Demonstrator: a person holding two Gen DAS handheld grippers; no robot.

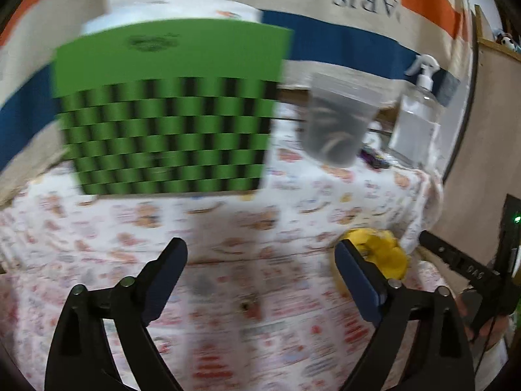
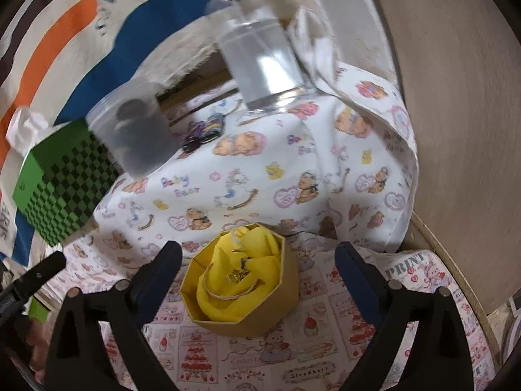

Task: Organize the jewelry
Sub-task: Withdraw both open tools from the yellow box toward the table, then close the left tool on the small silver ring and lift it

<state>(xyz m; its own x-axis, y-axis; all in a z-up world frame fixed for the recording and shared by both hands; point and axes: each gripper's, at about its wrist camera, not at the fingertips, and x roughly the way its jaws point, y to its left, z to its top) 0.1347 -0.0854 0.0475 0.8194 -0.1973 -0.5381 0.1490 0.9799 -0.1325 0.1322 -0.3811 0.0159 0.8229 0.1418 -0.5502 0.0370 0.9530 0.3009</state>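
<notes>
A yellow octagonal box [image 2: 276, 306] stands on the printed cloth, lined with yellow fabric [image 2: 257, 260]. A thin gold bangle [image 2: 228, 296] and a small gold charm [image 2: 239, 274] lie in it. My right gripper [image 2: 259, 248] is open, one finger on each side of the box and neither touching it. My left gripper [image 1: 260, 246] is open over the cloth with nothing in its grip. A tiny dark thing [image 1: 247, 306] lies on the cloth under it, too blurred to identify. The yellow box [image 1: 390, 254] shows partly behind the left gripper's right finger.
A green checkered box [image 1: 169, 107] [image 2: 65, 182] stands at the back left. Beside it are a clear tub [image 1: 338, 120] [image 2: 136, 123] with dark contents, small coloured clips [image 2: 203, 132] and a clear pump bottle [image 1: 416, 117] [image 2: 260, 49]. A wooden panel [image 2: 456, 130] borders the right.
</notes>
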